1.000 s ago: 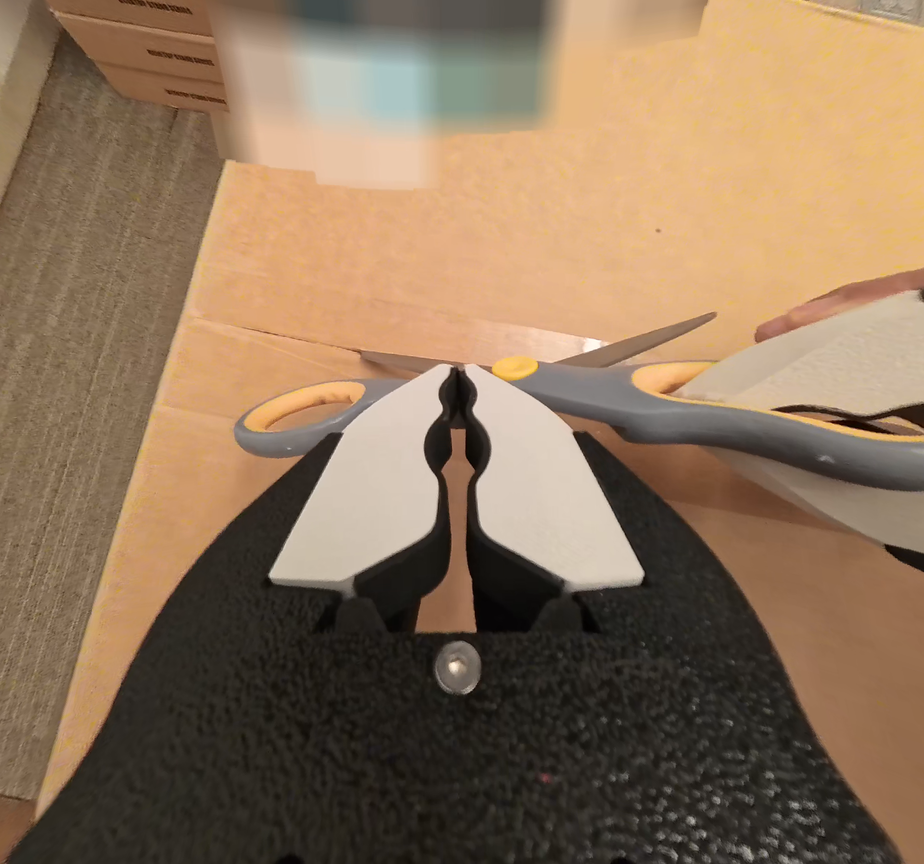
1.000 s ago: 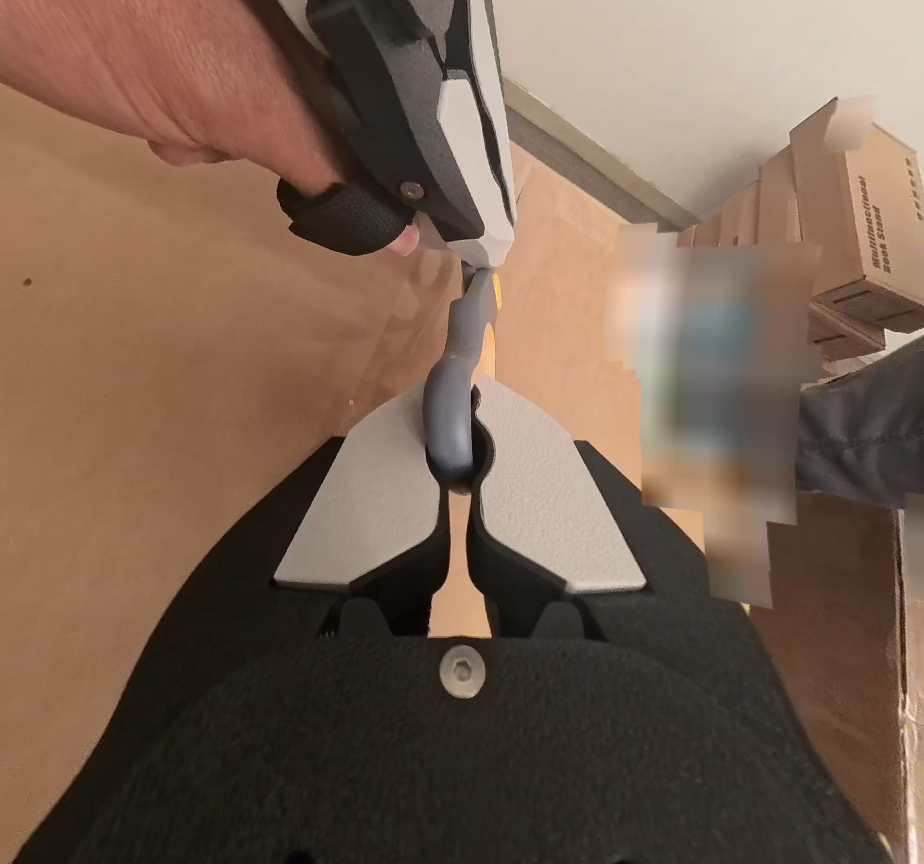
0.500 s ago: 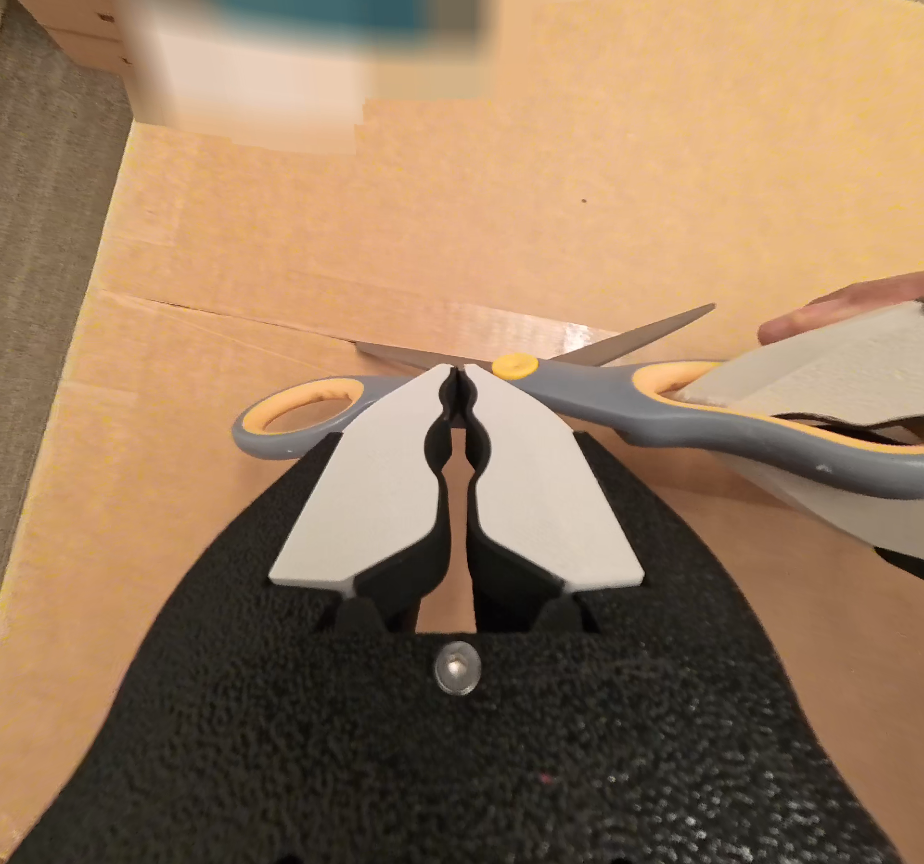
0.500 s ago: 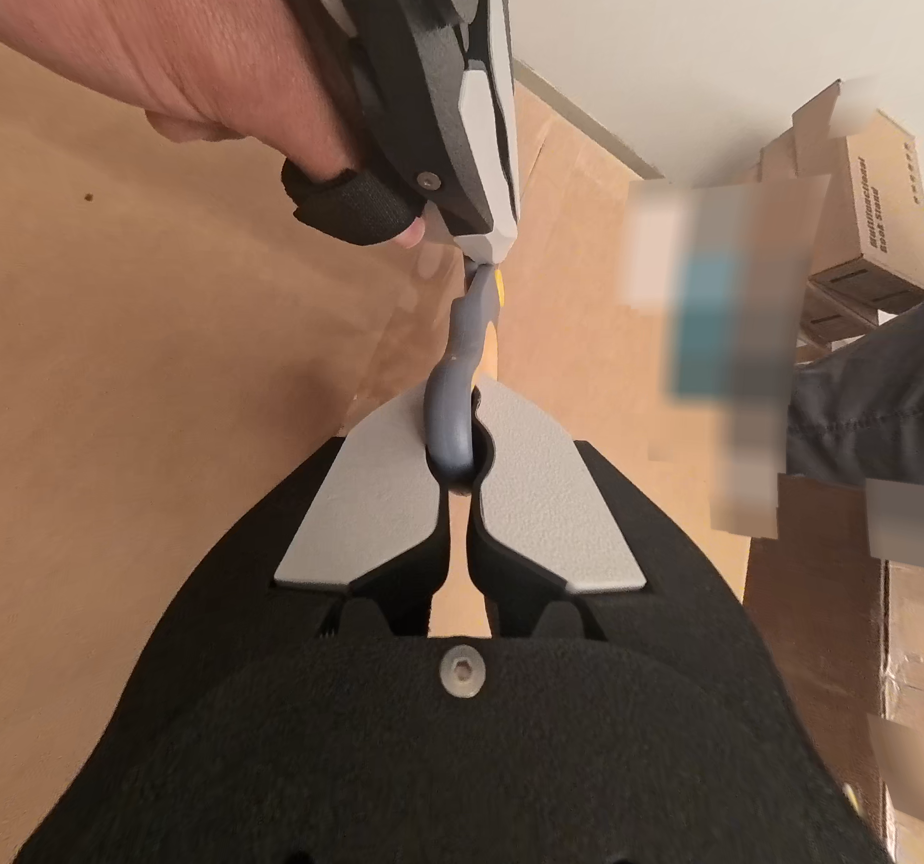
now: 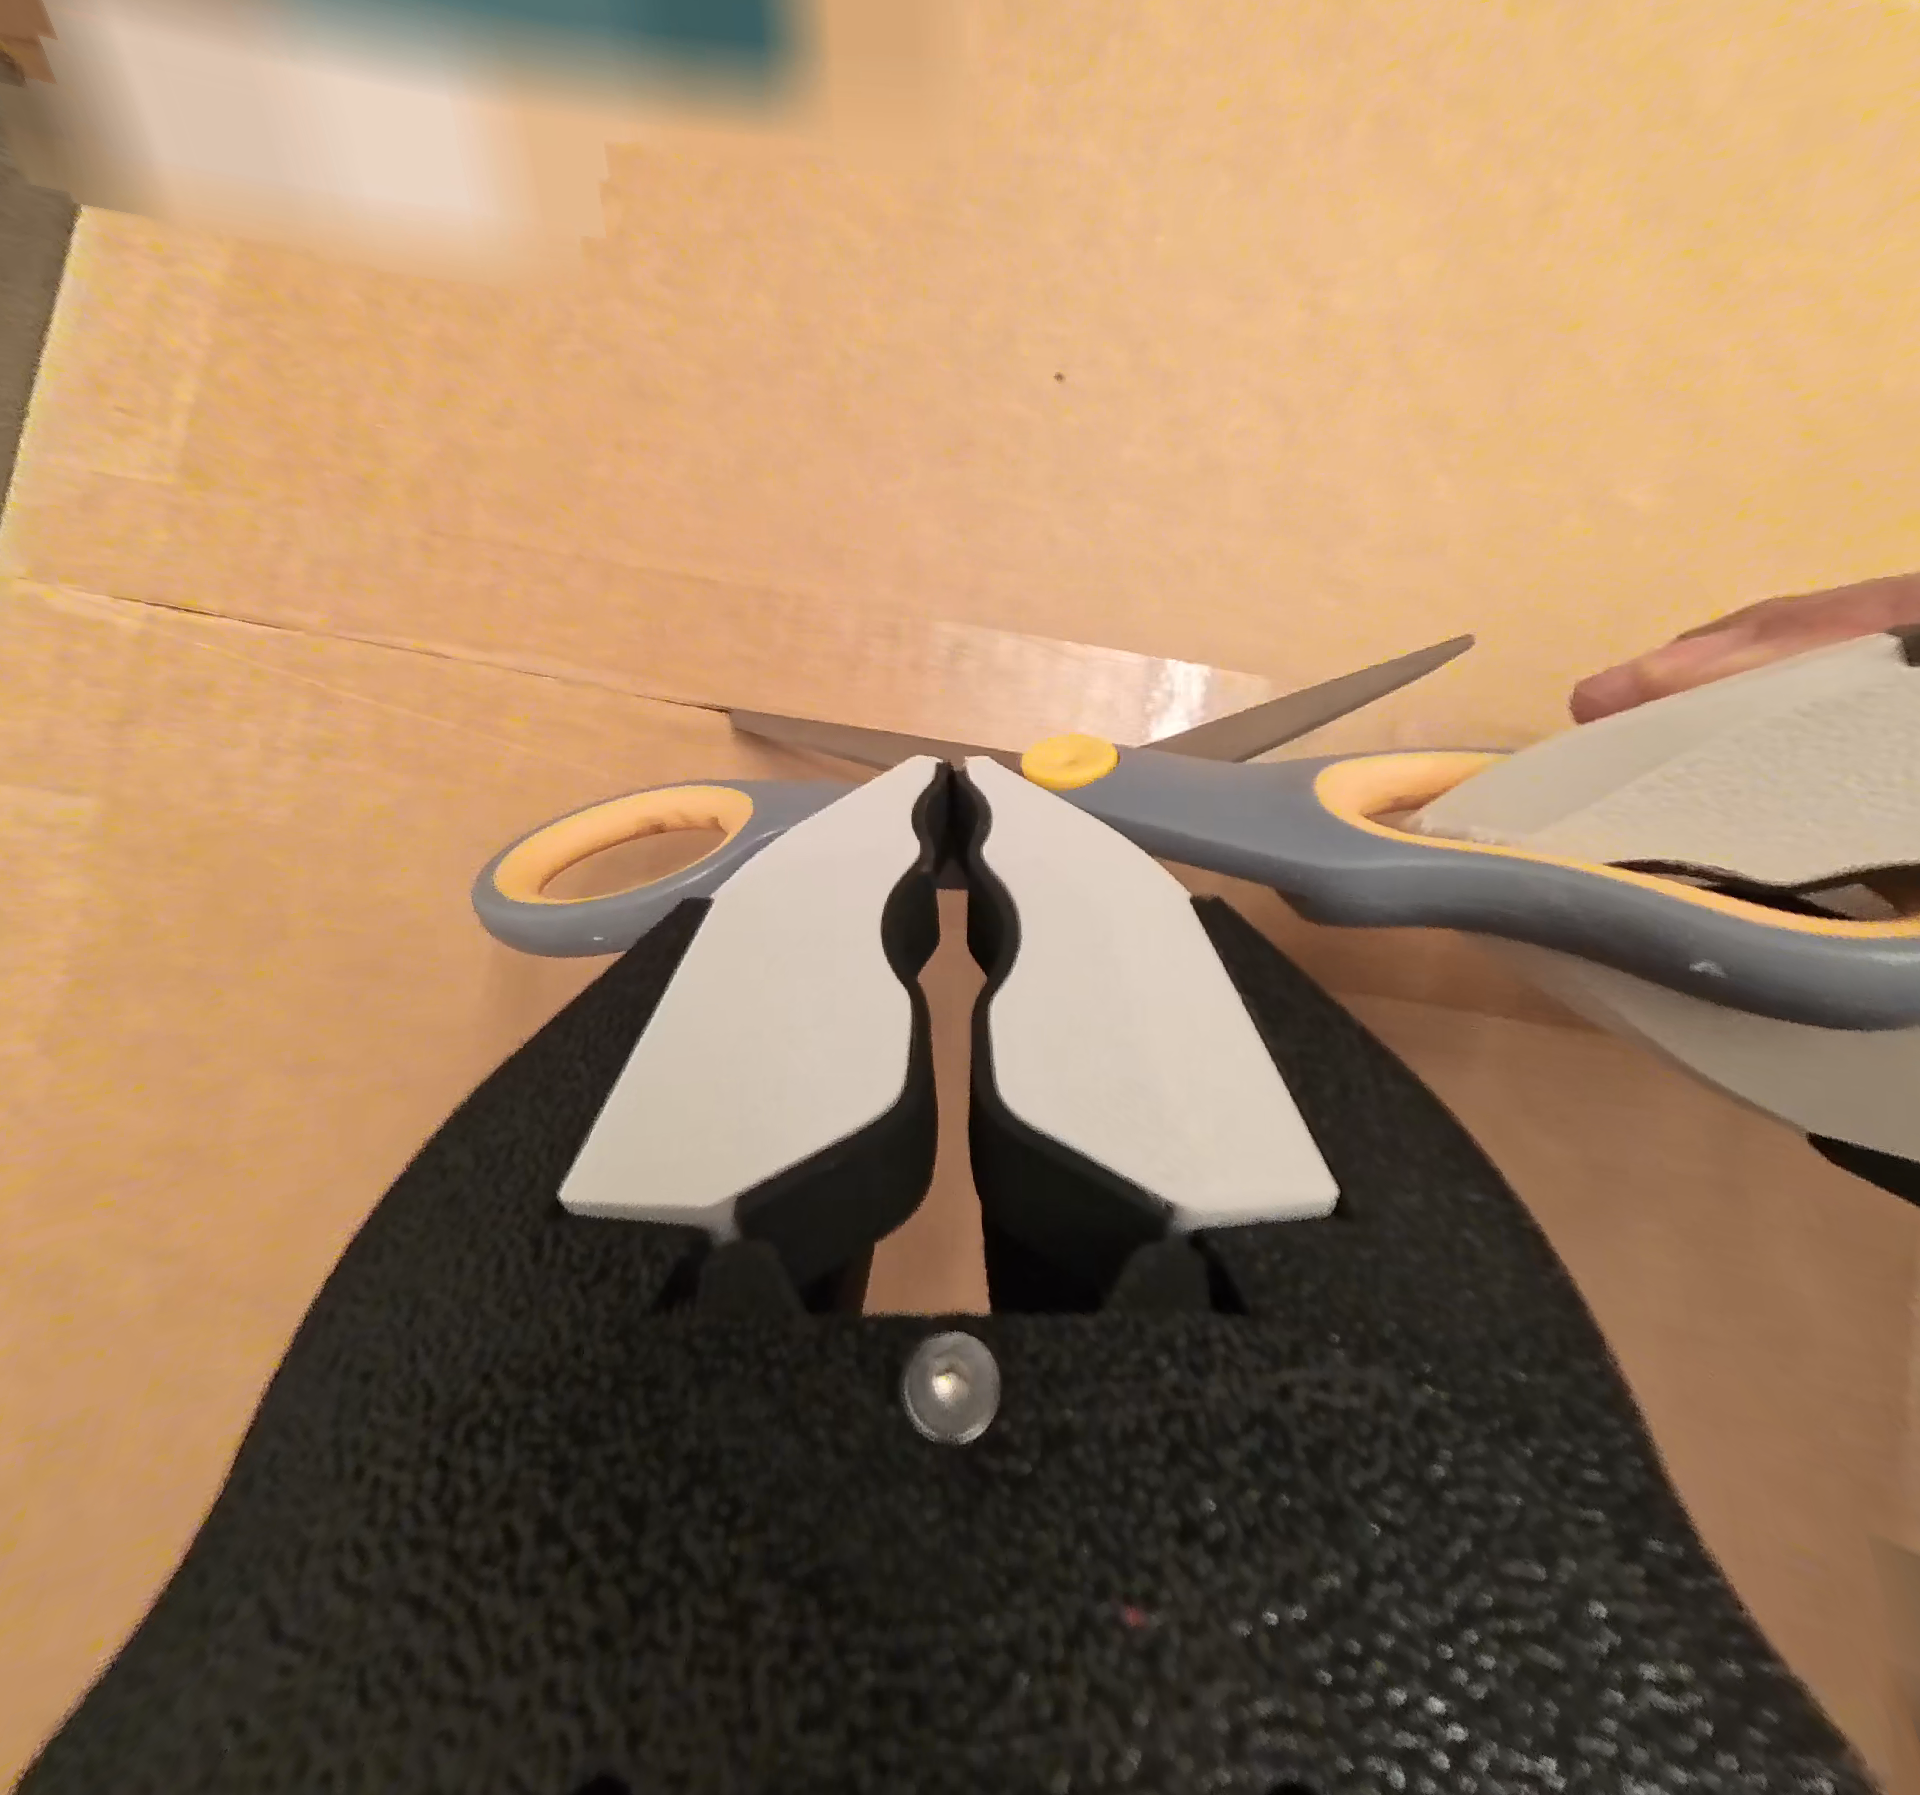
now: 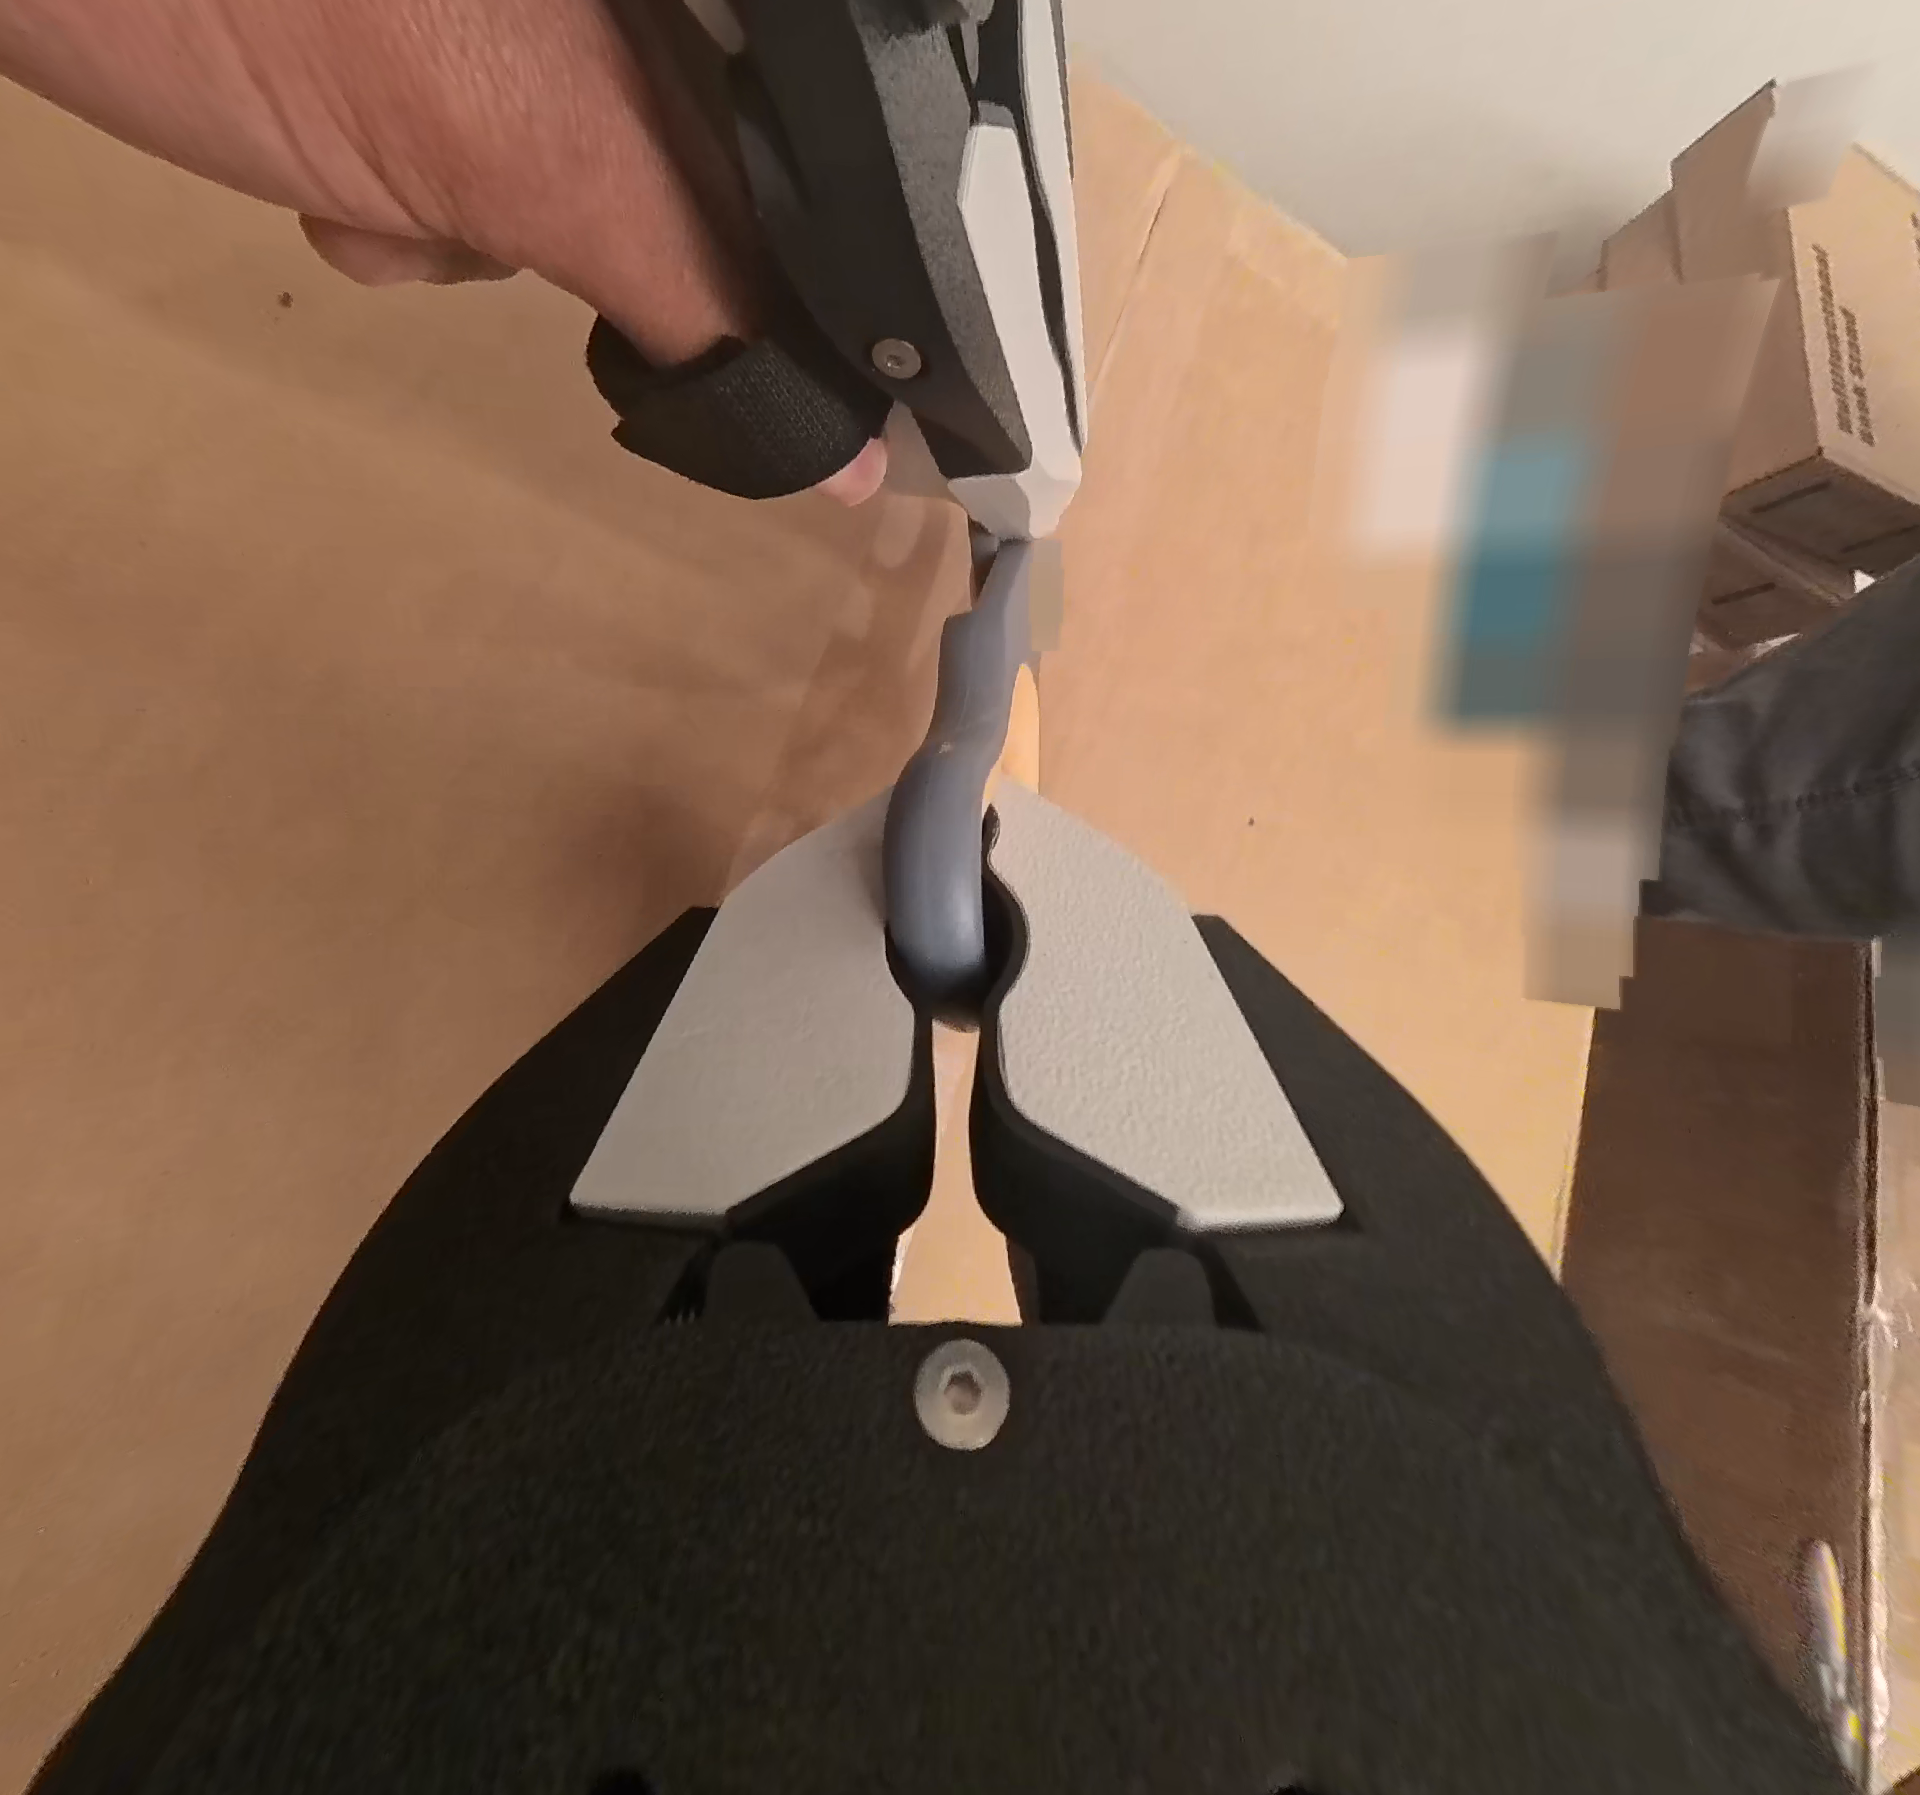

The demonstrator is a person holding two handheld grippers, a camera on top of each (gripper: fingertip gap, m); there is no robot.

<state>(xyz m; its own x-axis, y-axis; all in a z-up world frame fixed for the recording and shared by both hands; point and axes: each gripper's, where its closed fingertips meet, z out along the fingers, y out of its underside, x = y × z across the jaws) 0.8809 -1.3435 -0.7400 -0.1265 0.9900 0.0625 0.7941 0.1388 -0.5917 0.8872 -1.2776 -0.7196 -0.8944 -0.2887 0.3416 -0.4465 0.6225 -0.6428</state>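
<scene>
- The left gripper (image 5: 951, 769) has its pale fingers pressed together. It pinches the grey and yellow scissors (image 5: 1247, 815) on the shank just left of the yellow pivot, and the small handle loop sticks out to its left.
- The right gripper (image 6: 951, 872) is clamped on the rim of the larger grey handle loop, which sits in the notch between its fingers. In the left wrist view it comes in from the right.
- A person's hand (image 6: 364, 83), with a black strap (image 6: 727, 415) around one finger, holds the left gripper above the scissors.
- The scissor blades are spread. One lies leftward along the seam of the large cardboard box (image 5: 1039, 395); the other points up and to the right.
- A strip of clear tape (image 5: 1091, 675) covers the seam just beyond the pivot.
- Farther off are smaller stacked cartons (image 6: 1849, 343) on the right, against a white wall (image 6: 1455, 31).
</scene>
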